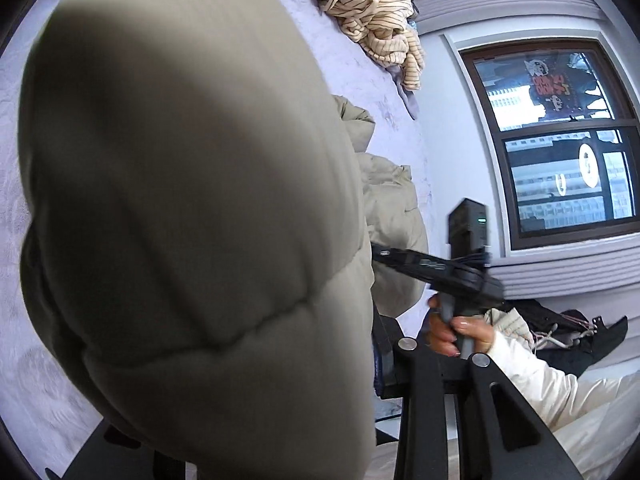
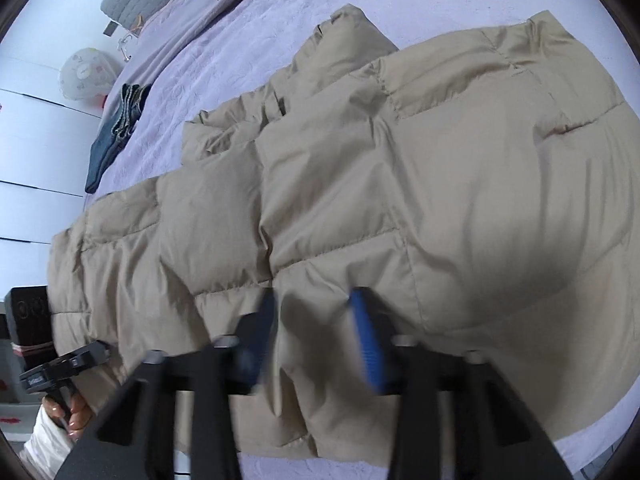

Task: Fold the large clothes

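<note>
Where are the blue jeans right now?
In the right wrist view, the folded jeans lie at the left on the purple bedspread, apart from the tan puffer coat and near the bed's edge.

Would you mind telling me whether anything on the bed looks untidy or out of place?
Yes: a cream striped garment lies crumpled in a heap at the edge of the lilac bedspread, unfolded. The beige quilted puffer coat is rumpled around its sleeve, and dark blue jeans lie loosely beside it.
</note>
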Demonstrator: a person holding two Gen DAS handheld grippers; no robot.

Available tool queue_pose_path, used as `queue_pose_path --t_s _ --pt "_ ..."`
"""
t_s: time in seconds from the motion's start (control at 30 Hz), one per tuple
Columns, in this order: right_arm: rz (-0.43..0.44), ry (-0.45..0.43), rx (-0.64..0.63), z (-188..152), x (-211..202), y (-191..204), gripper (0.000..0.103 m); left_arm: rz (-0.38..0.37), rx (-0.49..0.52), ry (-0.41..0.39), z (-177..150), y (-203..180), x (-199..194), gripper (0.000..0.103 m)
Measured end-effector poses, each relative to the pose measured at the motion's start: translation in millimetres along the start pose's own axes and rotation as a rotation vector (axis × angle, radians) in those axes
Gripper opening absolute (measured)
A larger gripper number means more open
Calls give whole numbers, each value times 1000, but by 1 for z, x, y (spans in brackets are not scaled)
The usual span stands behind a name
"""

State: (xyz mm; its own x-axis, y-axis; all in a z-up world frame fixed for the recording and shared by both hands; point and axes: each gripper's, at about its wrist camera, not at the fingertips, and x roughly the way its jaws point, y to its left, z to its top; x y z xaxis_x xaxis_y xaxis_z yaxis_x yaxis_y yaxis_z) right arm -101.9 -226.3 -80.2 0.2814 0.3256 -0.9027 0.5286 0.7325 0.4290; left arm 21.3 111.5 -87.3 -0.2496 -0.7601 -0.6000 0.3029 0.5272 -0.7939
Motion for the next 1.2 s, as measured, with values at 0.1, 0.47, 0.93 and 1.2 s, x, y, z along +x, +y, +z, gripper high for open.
queue_pose_path --t_s 0.1,0.47,0.93,1.2 --pt "58 31 -7 9 18 -9 7 16 -12 -12 -2 -33 6 37" --pt "211 126 20 32 60 -36 0 45 76 75 22 -146 103 37" --pt "273 -44 190 -9 -60 -137 3 -58 140 166 45 -186 207 74" --pt "186 -165 189 -75 -136 -151 87 33 215 200 61 -201 277 74"
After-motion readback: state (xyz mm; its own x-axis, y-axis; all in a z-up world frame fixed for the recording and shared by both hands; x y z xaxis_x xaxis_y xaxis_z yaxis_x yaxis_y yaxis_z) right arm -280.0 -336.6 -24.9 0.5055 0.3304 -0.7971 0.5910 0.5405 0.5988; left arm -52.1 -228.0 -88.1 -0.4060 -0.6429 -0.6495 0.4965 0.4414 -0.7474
